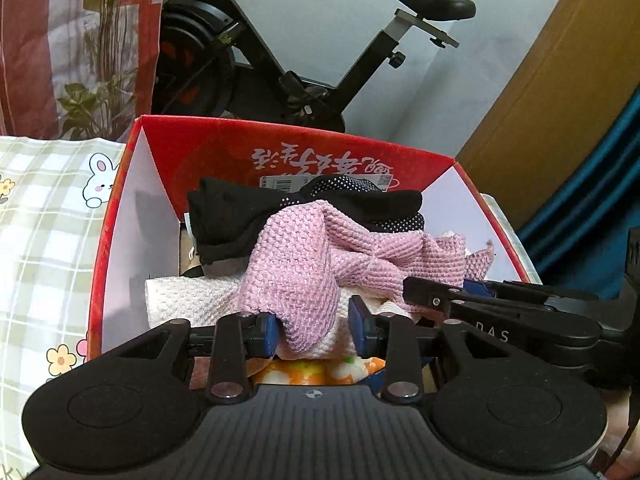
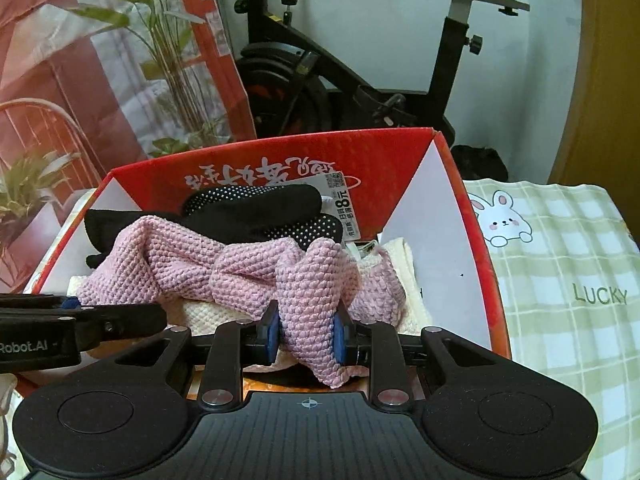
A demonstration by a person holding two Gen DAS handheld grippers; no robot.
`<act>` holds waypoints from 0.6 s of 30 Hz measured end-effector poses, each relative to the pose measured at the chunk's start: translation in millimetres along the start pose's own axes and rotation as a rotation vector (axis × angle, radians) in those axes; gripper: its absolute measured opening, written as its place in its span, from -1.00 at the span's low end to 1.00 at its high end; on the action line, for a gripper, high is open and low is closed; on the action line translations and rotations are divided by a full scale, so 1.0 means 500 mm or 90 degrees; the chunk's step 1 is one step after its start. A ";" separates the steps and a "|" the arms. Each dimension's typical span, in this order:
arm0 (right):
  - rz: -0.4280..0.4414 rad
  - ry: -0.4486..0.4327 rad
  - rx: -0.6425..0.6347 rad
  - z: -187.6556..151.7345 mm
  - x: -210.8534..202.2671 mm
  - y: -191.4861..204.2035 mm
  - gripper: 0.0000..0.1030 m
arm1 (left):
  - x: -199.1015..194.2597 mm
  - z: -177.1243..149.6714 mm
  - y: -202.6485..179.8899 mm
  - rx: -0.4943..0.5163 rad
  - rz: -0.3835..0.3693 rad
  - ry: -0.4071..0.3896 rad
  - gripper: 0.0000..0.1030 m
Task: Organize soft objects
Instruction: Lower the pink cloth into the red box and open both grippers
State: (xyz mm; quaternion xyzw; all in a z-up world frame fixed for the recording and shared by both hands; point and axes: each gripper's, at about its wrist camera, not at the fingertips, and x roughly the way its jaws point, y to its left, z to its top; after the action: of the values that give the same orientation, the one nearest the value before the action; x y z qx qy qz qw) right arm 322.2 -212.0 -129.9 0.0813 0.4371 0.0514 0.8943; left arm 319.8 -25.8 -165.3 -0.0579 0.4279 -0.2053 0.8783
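Pink knitted cloth [image 1: 304, 264] is seen draped inside a red cardboard box [image 1: 120, 216], just ahead of both grippers. One end is clamped between the right gripper [image 2: 306, 336] pads; the other hangs between the left gripper [image 1: 314, 330] pads, parted and not pressing. Black socks [image 2: 256, 208] lie beyond.
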 end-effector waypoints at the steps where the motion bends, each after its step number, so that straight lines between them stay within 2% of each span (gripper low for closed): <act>1: -0.007 -0.001 -0.006 0.000 -0.003 0.002 -0.44 | -0.002 -0.002 -0.002 0.001 -0.001 0.001 -0.20; 5: -0.030 -0.017 -0.063 -0.010 -0.029 0.019 -0.24 | -0.017 -0.005 -0.007 0.019 -0.003 0.000 0.11; 6: -0.030 -0.021 -0.071 -0.011 -0.036 0.022 -0.10 | -0.025 -0.007 -0.009 0.023 -0.001 -0.004 0.15; 9: -0.020 -0.041 -0.073 -0.016 -0.066 0.024 0.21 | -0.048 -0.010 -0.012 0.031 0.009 -0.024 0.50; 11: -0.012 -0.059 -0.076 -0.018 -0.090 0.025 0.35 | -0.071 -0.013 -0.016 0.036 0.020 -0.042 0.83; 13: -0.009 -0.076 -0.083 -0.019 -0.118 0.026 0.61 | -0.096 -0.014 -0.023 0.051 0.025 -0.062 0.93; 18: -0.001 -0.117 -0.079 -0.021 -0.192 0.030 0.99 | -0.160 -0.022 -0.044 0.071 0.050 -0.092 1.00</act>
State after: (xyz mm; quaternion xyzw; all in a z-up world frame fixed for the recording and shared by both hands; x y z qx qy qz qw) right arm 254.9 -211.7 -59.4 0.0297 0.3493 0.0698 0.9339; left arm 260.4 -11.9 -107.9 -0.0067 0.3535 -0.1898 0.9160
